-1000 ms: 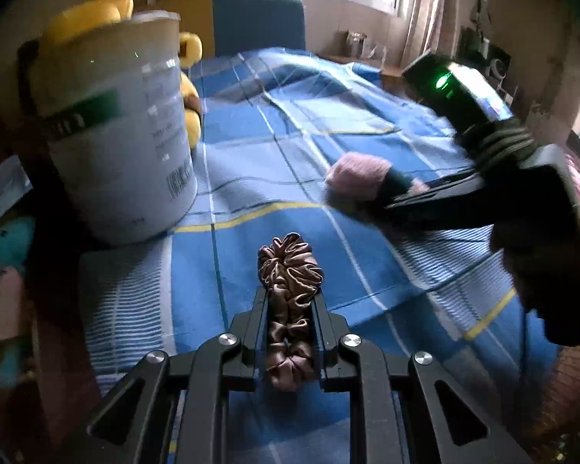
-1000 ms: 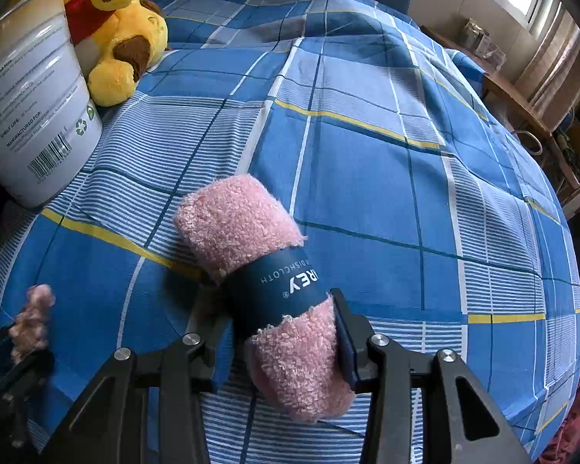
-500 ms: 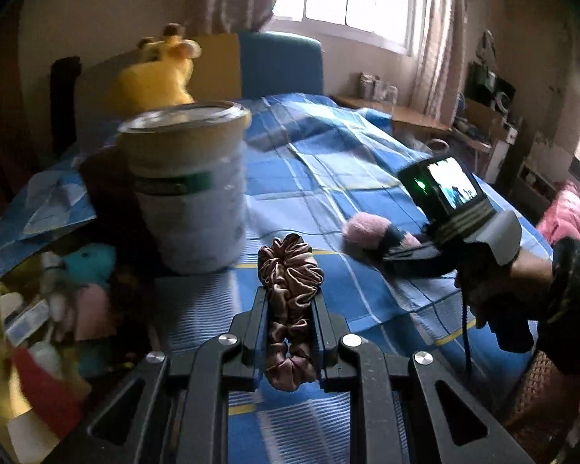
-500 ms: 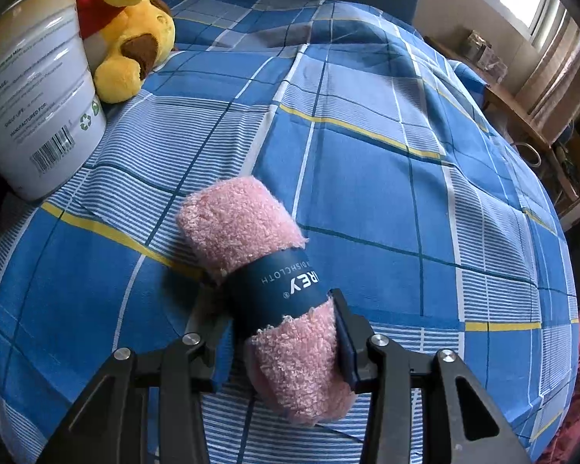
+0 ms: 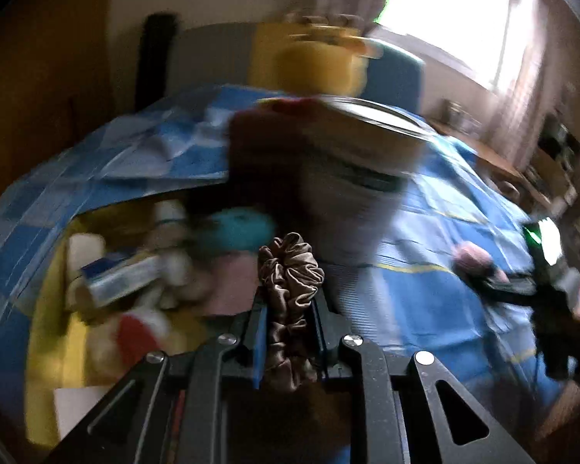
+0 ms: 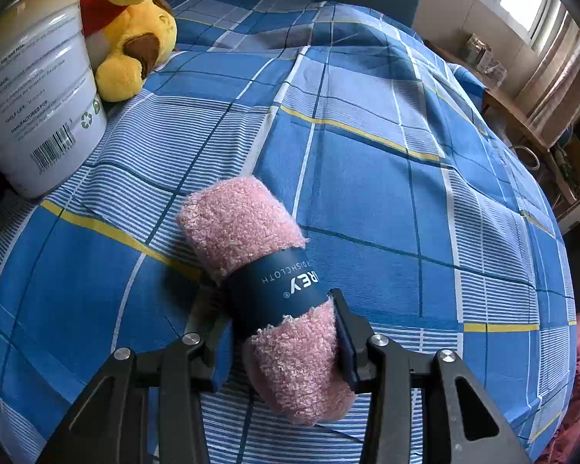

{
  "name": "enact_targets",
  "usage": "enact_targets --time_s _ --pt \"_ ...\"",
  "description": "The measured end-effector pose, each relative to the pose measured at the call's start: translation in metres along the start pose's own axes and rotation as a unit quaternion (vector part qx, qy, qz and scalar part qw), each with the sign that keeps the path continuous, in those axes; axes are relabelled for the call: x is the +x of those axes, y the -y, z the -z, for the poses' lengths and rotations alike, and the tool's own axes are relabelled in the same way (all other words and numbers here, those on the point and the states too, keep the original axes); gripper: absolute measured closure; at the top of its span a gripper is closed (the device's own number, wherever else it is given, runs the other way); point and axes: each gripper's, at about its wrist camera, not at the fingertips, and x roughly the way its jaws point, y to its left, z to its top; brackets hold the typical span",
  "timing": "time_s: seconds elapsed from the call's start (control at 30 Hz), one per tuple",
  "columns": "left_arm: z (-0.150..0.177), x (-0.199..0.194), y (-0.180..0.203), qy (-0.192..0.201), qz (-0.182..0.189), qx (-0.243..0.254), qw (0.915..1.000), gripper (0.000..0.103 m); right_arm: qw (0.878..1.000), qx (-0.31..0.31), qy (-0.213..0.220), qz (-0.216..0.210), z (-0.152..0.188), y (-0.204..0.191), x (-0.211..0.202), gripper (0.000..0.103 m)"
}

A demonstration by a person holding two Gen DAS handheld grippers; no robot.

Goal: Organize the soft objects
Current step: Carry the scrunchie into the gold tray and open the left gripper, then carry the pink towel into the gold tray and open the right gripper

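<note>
In the right wrist view, open bed runs from 12 to 3 o'clock; a tin and a plush bear block 10 to 11 o'clock.

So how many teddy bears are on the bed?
1. The yellow teddy bear in a red shirt sits at the far left of the blue checked bed, behind the white tin. Others may be hidden behind it.

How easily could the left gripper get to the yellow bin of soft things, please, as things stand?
Probably easily. The left gripper, shut on the brown scrunchie, points toward the yellow bin, whose open top shows just ahead to its left. Nothing appears between them, though the left wrist view is blurred.
</note>
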Motion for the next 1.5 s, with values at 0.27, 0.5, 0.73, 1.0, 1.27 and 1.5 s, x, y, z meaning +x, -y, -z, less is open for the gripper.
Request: enact_targets --time_s 0.27,0.5,0.73,1.0,1.27,1.5 --pt "0.001 0.009 -0.106 -0.037 -0.036 -0.112 0.9924 0.072 1.000 0.004 -0.002 0.001 0.000 -0.002 0.000 0.060" --pt "0.020 0.004 -0.141 -0.045 -0.038 -0.152 0.9867 0.034 1.000 0.013 -0.007 -0.003 -0.003 0.002 0.002 0.060" --pt "0.026 -0.011 -0.146 -0.030 -0.056 -0.138 0.9884 0.011 0.999 0.048 -0.026 -0.003 -0.012 0.012 0.002 0.065" --pt "0.025 -0.030 -0.153 0.001 -0.079 -0.117 0.9900 0.005 0.991 0.134 -0.015 0.028 -0.087 0.040 -0.024 0.065" --pt "0.019 -0.051 -0.152 0.034 -0.090 -0.097 0.9907 0.002 0.983 0.159 0.059 0.072 -0.252 0.019 -0.091 0.065" --pt "0.017 -0.053 -0.150 0.045 -0.098 -0.075 0.9914 0.000 0.984 0.074 0.161 0.030 -0.356 -0.088 -0.153 0.065"
